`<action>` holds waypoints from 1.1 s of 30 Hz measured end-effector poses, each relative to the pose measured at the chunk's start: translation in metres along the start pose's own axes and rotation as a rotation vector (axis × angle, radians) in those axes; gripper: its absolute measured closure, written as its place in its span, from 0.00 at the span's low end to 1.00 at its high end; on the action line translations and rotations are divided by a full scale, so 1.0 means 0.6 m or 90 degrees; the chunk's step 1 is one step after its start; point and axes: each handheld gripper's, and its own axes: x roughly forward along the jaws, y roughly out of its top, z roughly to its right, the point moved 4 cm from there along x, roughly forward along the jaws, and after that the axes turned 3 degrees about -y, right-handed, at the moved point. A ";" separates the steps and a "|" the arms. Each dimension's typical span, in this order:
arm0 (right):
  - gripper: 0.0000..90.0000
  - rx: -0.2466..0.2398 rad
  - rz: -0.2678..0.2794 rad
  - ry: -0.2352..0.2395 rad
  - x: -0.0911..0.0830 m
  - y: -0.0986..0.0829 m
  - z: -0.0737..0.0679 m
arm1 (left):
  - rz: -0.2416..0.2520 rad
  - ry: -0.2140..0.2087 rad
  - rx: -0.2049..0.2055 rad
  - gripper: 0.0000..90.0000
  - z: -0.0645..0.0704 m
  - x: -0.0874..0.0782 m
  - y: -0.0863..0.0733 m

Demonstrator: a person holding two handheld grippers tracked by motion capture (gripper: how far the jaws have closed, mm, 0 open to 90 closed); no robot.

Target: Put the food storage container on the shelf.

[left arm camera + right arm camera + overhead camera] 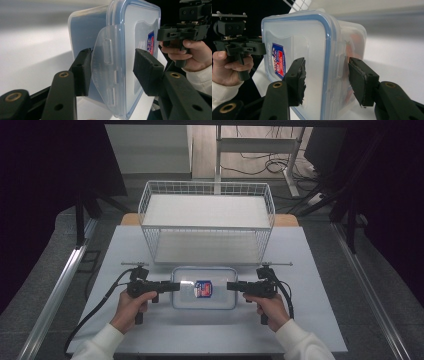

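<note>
Black jaws of the left gripper [112, 72] stand apart, one on each side of the clear latch flap [106, 72] at the near end of a plastic box [140, 40]; the jaw under the box lies close against the flap, the jaw on the lid side stands off it with a gap. In the right gripper view, the right gripper [326, 80] has its jaws apart as well, straddling the blue-rimmed edge of the box [297, 35] at the other end: one jaw over the lid, one beside the wall, and I cannot tell whether either pad touches. Between the two sets of jaws the box [204, 287] lies flat on the bench [310, 320], lid up, with a red and blue label [203, 289] on the lid. Through the clear wall next to the right gripper's outer jaw something orange [355, 45] shows inside; what it is I cannot tell. In the high view the left gripper [175, 286] and the right gripper [231, 285] point at each other across the box, each held by a hand, the left hand [131, 306] and the right hand [267, 306], in white sleeves. Beyond the jaws and just behind the box stands a white wire rack [206, 222] with two shelves; its front foot is close to the box's far edge, and both shelves are bare.
</note>
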 end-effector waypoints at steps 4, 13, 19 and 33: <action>0.54 -0.011 0.014 -0.002 0.006 0.027 0.008 | 0.005 -0.002 0.004 0.55 -0.014 0.008 0.026; 0.54 -0.032 0.033 0.000 0.038 0.090 0.034 | 0.031 0.008 0.015 0.55 -0.053 0.020 0.080; 0.54 -0.027 0.051 -0.003 0.052 0.113 0.051 | 0.037 0.005 0.019 0.55 -0.073 0.033 0.099; 0.53 -0.010 0.064 -0.027 0.074 0.117 0.075 | 0.034 0.013 0.004 0.54 -0.104 0.056 0.103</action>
